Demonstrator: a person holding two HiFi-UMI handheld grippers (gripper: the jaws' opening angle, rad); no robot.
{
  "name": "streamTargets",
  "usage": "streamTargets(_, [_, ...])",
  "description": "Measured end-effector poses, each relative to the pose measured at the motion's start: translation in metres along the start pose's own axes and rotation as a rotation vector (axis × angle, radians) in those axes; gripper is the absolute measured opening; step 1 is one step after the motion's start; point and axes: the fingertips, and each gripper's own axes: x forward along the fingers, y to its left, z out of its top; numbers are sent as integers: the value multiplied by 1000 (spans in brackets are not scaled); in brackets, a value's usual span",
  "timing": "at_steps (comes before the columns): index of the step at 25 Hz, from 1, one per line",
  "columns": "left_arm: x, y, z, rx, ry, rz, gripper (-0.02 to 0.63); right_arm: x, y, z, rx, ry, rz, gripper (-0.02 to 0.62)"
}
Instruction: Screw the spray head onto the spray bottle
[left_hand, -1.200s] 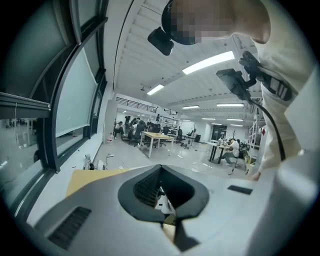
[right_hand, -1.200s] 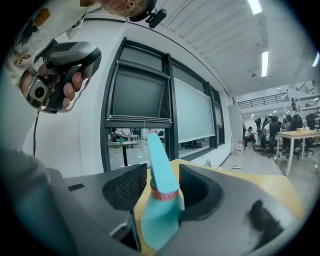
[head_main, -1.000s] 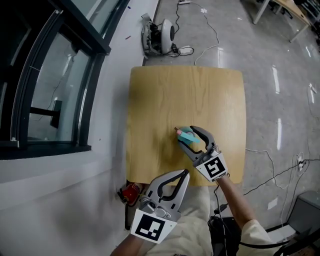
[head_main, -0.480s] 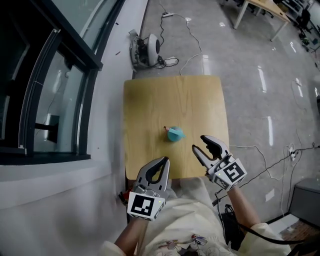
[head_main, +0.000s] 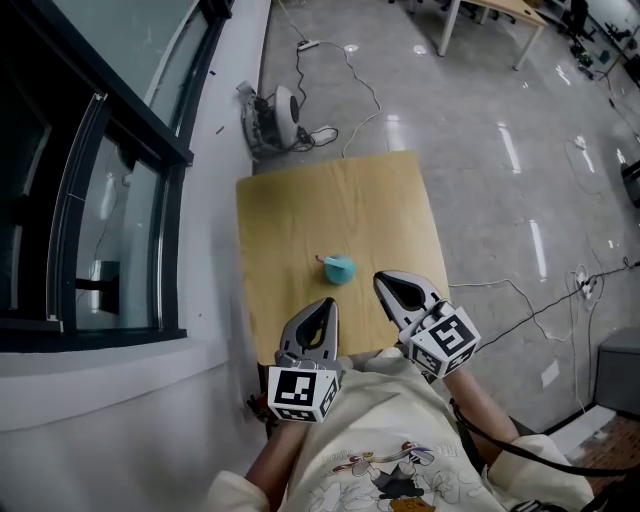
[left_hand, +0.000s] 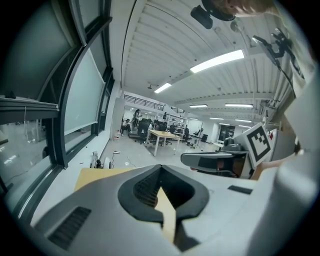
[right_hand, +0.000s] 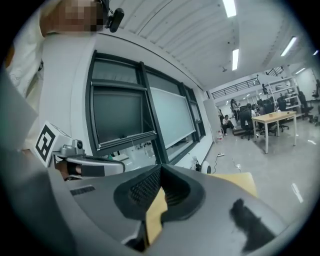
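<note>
right gripper (head_main: 381, 279) has let go of the small teal plastic spray bottle (head_main: 339, 268) that it was around a second ago and has drawn back to the near right edge of the square pale wooden bench (head_main: 340, 200). its jaws have since come together and now sit clenched on nothing; its own view shows only bench wood through the hollow behind the tips. left gripper (head_main: 329, 303) waits at the near edge too, with its jaws likewise pressed together and empty.

the bottle stands alone near the middle of the bench, its pinkish nozzle tip (head_main: 321, 259) pointing left. both grippers are apart from it, the right one nearer. from this steep look down, head and bottle cannot be told apart, nor whether the thread is fully home.

the head seems to be on, so the step in hand looks like the retreat. to do it well, keep both grippers wide of the bottle, which looks light and easy to tip. if another turn is wanted, the left jaws should pinch the body low to stop it spinning. the right jaws should take the collar rather than the nozzle and turn square to the neck, so the thread does not cross.
</note>
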Motion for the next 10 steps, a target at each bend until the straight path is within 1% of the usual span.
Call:
streamTargets(3, [4, -6, 3, 5, -1, -9, 6, -1, -1, -2, 28, -5, 21, 6])
streamTargets(6, [6, -10, 5, 9, 2, -14, 6, -6, 3, 0, 78, -31, 72, 6])
streamTargets(10, [6, -8, 6, 19, 19, -11, 6, -4, 8, 0, 61, -40, 94, 6])
